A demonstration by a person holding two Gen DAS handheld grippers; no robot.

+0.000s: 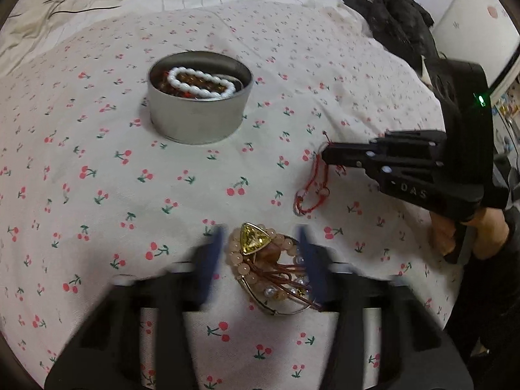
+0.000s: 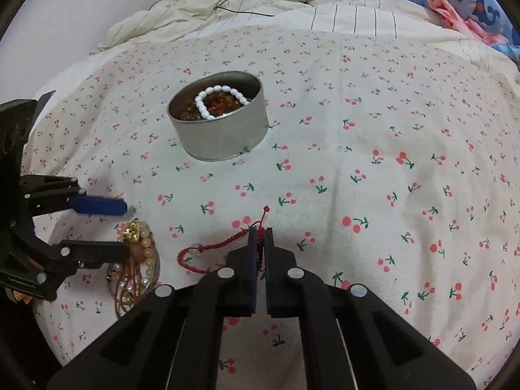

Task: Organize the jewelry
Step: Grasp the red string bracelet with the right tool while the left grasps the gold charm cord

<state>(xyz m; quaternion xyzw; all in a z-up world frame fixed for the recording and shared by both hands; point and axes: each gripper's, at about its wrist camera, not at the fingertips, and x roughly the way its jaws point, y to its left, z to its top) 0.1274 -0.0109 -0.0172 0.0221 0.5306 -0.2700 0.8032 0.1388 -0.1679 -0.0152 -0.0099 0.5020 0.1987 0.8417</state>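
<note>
Right gripper (image 2: 259, 237) clenched on thin red braided cord bracelet (image 2: 208, 250), near round silver tin (image 2: 217, 136) | left gripper (image 1: 260, 247) spread around peach bead cluster (image 1: 260, 260) | cord limp, light; pinch mid-braid

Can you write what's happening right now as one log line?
right hand-held gripper: shut on red string bracelet | left hand-held gripper: open around beaded jewelry pile | tin: holds white bead bracelet

tin (image 1: 200, 120): round metal, on cherry-print sheet (image 1: 97, 162), white bead bracelet (image 1: 201, 84) inside | left gripper (image 1: 261, 247): nearer the camera than tin, blue fingers spread either side of pink bead jewelry pile (image 1: 269, 266) with yellow triangular stone | right gripper (image 1: 328, 156): right of tin, closed on red cord bracelet (image 1: 312, 191)
</note>
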